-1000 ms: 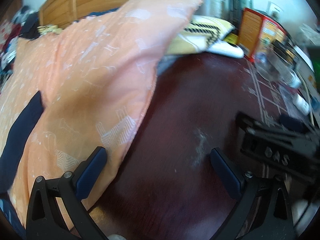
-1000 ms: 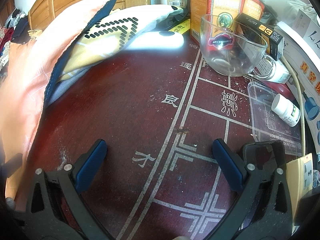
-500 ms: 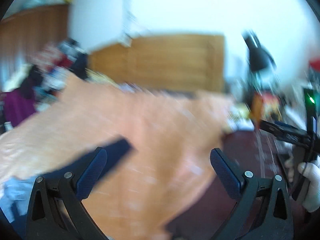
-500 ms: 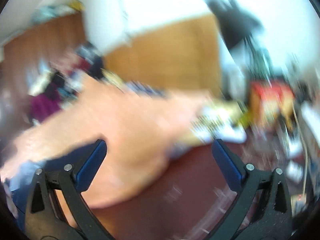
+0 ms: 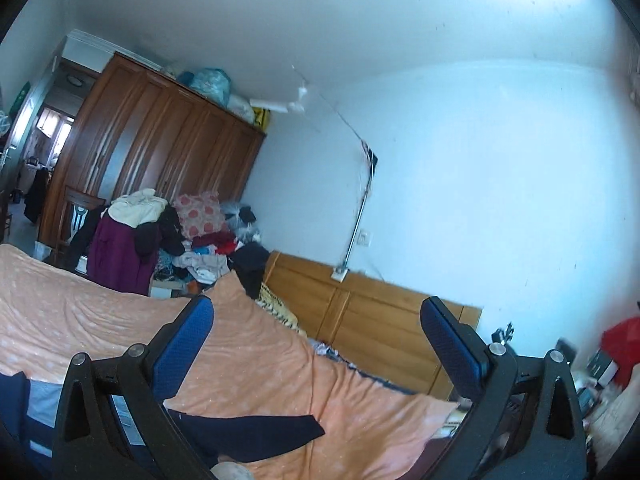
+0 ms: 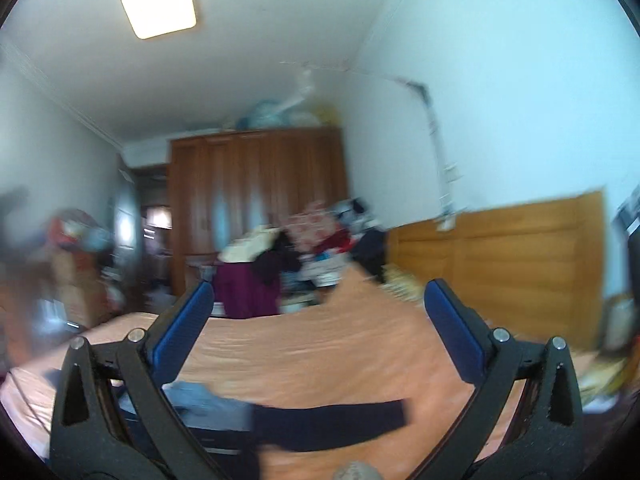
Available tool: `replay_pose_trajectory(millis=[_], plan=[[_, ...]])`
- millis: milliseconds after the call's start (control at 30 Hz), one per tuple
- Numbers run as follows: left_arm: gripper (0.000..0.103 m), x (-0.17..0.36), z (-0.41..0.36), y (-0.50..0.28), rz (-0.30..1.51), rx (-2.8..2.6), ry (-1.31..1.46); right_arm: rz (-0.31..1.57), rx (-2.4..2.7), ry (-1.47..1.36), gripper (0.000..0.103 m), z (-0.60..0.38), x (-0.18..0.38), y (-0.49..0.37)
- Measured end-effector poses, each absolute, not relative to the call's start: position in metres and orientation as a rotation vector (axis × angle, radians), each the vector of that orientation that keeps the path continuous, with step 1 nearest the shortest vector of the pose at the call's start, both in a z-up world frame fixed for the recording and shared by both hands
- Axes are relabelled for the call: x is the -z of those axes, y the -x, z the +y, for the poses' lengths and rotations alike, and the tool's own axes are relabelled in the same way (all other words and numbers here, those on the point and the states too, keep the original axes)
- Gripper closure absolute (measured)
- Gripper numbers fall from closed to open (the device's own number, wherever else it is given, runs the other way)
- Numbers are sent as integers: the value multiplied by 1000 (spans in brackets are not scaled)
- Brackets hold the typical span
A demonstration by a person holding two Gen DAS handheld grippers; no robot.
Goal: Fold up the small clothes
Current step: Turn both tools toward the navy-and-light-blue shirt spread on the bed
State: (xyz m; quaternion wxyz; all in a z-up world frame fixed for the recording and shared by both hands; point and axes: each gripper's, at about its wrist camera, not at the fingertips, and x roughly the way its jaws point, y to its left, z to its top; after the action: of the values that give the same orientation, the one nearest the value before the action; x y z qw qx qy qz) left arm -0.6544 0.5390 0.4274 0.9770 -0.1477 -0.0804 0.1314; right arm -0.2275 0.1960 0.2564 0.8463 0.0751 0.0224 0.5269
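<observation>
A dark navy garment lies flat on the orange bedspread, low in the left wrist view, with a light blue cloth at its left. The right wrist view shows the same navy garment and a blue-grey cloth on the bedspread. My left gripper is open, raised above the bed, nothing between its blue pads. My right gripper is open too and holds nothing. Both point up across the room.
A wooden headboard runs behind the bed. A heap of clothes sits beyond the bed in front of a tall brown wardrobe. Cluttered things show at the right edge. The right wrist view is blurred.
Both grippers swung up from the dark red table to face over the bed and room. The glass bowl, boxes and pillow have left view. Both stayed open.
</observation>
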Motion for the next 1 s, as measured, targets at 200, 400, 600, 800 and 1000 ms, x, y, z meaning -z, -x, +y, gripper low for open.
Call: replay_pose_trajectory(millis=[200,400,600,800,1000], plan=[[0,-418,538,677,-160,-230,382,282,-1404,-86,0,332,-131,259],[0,-403,543,666,-73,-258,381,785,-1614,104,0,401,1,306],[0,-395,573,708,-90,-523,222,598,-1655,252,0,357,-25,349],[0,-382,601,735,-84,-695,112,-59,-1385,251,0,330,-152,329],[0,-348,631,737,-10,-849,43,155,-1177,344,0,365,-129,241]])
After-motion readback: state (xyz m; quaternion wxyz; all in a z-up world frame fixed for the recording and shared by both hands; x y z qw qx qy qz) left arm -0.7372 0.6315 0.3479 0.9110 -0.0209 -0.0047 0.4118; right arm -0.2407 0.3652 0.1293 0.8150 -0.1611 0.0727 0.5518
